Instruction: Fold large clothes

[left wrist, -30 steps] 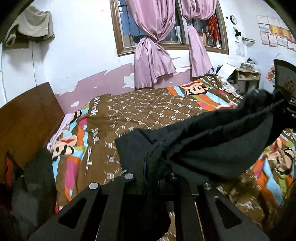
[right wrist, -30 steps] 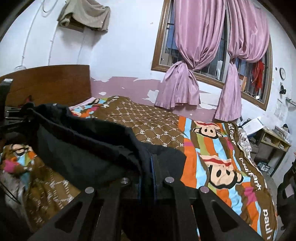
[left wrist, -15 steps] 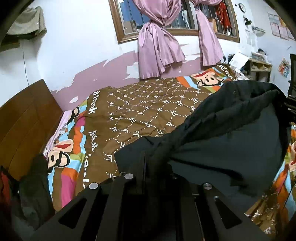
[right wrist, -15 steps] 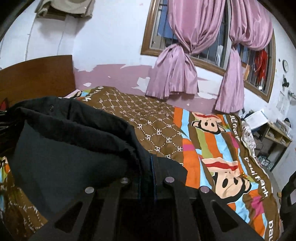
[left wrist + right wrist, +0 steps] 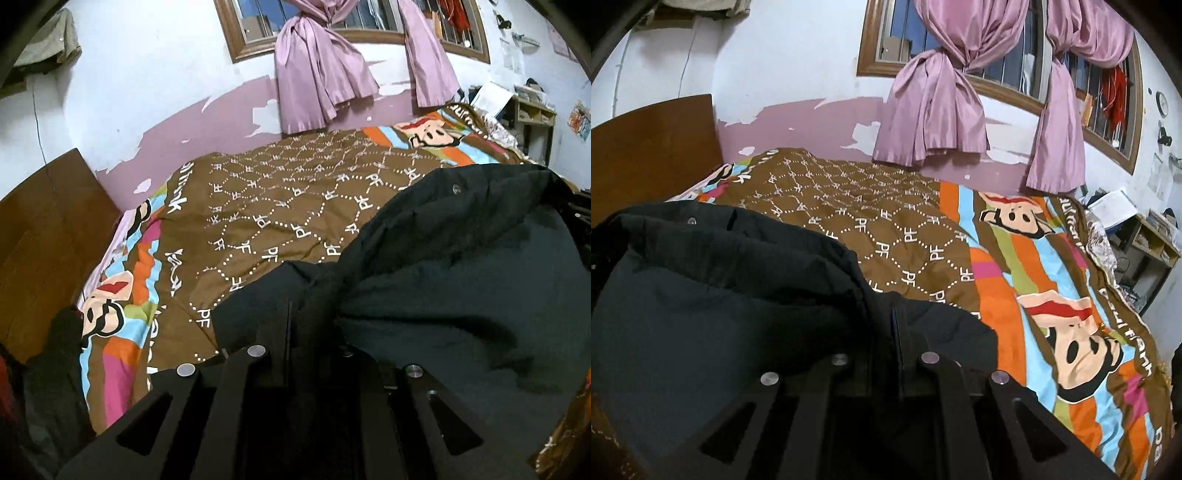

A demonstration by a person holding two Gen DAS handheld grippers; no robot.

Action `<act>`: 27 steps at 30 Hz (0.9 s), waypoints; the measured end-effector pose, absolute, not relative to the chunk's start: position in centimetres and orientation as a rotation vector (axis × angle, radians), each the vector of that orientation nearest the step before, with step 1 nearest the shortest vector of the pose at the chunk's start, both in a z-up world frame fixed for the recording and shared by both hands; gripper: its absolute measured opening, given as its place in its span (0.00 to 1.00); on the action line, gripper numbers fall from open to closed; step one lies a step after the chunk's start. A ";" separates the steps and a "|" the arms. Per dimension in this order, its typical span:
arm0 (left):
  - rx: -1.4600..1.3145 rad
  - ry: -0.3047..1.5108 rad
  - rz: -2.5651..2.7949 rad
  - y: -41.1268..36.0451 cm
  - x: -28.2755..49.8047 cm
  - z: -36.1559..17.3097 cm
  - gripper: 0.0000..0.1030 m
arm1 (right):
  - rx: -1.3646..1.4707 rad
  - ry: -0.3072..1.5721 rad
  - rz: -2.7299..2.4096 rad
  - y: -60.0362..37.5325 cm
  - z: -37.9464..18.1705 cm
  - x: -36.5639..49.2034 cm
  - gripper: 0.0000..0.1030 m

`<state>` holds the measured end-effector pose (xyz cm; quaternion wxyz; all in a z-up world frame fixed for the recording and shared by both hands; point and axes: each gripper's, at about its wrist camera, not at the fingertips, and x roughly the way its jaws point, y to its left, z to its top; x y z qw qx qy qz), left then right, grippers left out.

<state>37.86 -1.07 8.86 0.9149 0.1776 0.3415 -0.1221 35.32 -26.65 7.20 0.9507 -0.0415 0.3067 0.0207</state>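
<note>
Bedspread point(image 5: 280, 206) nearer than before, black garment point(image 5: 461, 295) lower.

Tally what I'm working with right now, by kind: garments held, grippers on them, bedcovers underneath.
Black garment: 1
Grippers shut on it: 2, left gripper, right gripper
Patterned bedcover: 1
Total: 4

black garment point(image 5: 461, 295): 1 | patterned bedspread point(image 5: 280, 206): 1 | pink curtains point(image 5: 934, 110): 2 | window point(image 5: 1008, 70): 1 | headboard point(image 5: 653, 140): 1 | wall clock point(image 5: 1162, 103): 1
</note>
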 end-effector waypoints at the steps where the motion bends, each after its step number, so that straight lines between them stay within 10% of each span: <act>1: 0.371 0.706 -0.248 -1.2 38.3 8.6 0.07 | -0.087 0.632 0.042 -26.6 6.8 35.7 0.08; 7: 0.350 0.722 -0.221 -1.0 39.4 7.1 0.17 | -0.078 0.666 0.054 -26.7 5.2 37.2 0.12; 11: 0.293 0.721 -0.273 -0.1 39.5 7.3 0.43 | -0.074 0.665 0.057 -26.7 4.7 37.2 0.16; 15: 0.255 0.676 -0.302 -0.1 38.3 8.7 0.83 | -0.050 0.584 0.050 -27.2 5.7 36.0 0.73; 20: 0.299 0.584 -0.270 -0.8 36.3 9.7 0.86 | -0.047 0.517 0.072 -26.9 7.4 35.1 0.81; 22: 0.287 0.536 -0.251 -0.5 35.3 10.0 0.87 | -0.030 0.471 0.071 -26.9 8.0 34.2 1.00; 27: 0.216 0.436 -0.276 0.3 32.6 10.7 0.94 | -0.011 0.395 0.061 -26.7 8.7 31.6 1.00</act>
